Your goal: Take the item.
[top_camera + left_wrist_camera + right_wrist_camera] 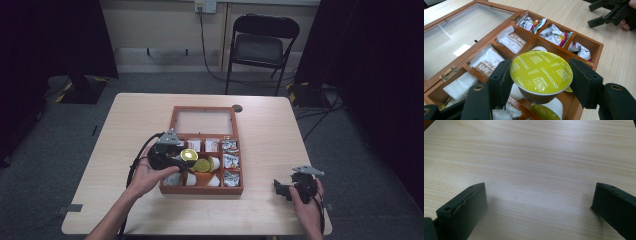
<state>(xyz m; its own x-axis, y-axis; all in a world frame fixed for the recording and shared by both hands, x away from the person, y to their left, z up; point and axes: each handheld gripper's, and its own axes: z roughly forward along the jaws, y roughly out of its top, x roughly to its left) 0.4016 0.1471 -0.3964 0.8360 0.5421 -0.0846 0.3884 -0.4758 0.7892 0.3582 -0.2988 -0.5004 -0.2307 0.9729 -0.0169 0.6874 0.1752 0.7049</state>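
Left gripper view had our left gripper [541,82] pinching a capsule [541,72] by its sides, lid up, jaws pressed on the rim from either flank; that side grip kept the foil lid flat and the cup from tipping; capsule sat clear above the box [587,41], over the near compartments where a second capsule [546,112] lay below it; we judged it was being lifted out or moved between compartments, cannot tell which. High view put the same gripper [186,159] at the box's left-middle, hand [146,176] coming in from the box's left so the glass lid [204,121], laid open flat behind, stayed out of the way; sachets [511,41] and wrapped packets [554,33] filled the far compartments; right gripper [282,189] rested well apart on the table [270,140], jaws spread on nothing, parked clear of the work.
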